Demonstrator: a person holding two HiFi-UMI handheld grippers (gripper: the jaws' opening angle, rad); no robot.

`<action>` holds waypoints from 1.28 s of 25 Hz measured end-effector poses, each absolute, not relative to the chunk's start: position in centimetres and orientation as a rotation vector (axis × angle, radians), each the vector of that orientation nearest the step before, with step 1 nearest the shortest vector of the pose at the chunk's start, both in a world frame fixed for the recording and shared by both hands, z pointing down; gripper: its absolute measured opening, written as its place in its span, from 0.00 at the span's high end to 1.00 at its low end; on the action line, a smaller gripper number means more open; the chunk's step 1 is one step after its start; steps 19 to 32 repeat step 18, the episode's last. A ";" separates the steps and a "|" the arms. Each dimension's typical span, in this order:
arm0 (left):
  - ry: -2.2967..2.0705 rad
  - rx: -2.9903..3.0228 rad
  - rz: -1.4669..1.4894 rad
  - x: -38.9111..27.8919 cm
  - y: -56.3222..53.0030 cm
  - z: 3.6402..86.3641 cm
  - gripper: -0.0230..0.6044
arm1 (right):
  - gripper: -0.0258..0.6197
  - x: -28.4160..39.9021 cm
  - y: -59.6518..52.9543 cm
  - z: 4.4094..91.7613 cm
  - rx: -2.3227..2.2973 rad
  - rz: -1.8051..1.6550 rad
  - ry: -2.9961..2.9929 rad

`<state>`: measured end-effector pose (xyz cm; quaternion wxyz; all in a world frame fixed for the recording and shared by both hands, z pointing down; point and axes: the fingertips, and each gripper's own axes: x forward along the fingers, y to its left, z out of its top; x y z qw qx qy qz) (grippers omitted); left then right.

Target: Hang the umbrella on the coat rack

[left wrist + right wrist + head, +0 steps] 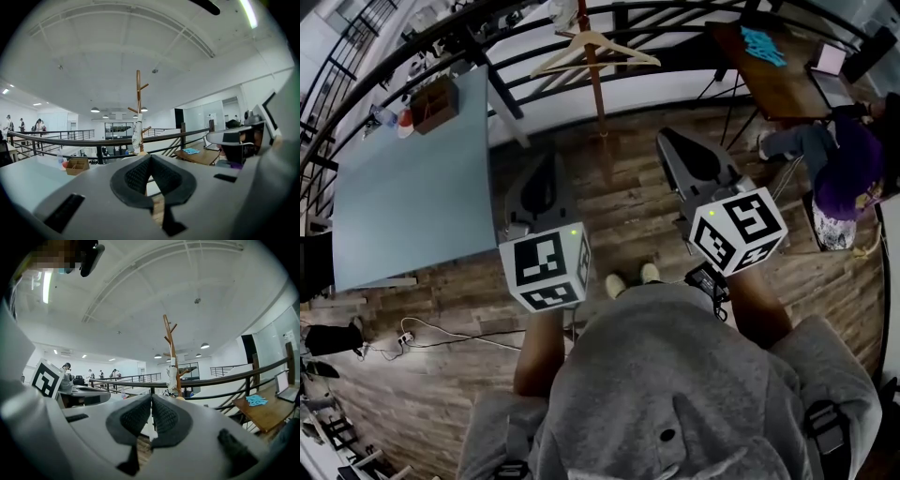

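Note:
The wooden coat rack (593, 66) stands on the wood floor by the railing, straight ahead of me. A white folded bundle, seemingly the umbrella (137, 133), hangs on its pole, also in the right gripper view as the umbrella (172, 377). My left gripper (547, 161) points level at the rack from some distance, its jaws shut and empty; the dark pads meet at the left gripper (150, 157). My right gripper (669, 137) is held beside it, the pads of the right gripper (151, 396) also touching with nothing between them.
A blue-grey table (412, 197) with a brown box (436, 101) stands to the left. The black railing (534, 42) runs behind the rack. At the right are a wooden desk (778, 80) with a turquoise cloth (764, 45), and a seated person (848, 169). A cable (441, 337) lies on the floor.

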<state>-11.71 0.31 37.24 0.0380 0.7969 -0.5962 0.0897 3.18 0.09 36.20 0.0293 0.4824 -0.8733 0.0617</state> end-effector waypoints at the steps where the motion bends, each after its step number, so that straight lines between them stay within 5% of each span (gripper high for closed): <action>1: -1.826 2.441 0.282 -11.5 0.4 37.3 0.94 | 0.92 3.4 0.0 36.0 1.485 0.195 -2.699; 32: -1.798 2.450 0.350 -6.7 0.7 38.0 0.94 | 0.92 7.3 -0.3 36.2 1.455 0.204 -2.714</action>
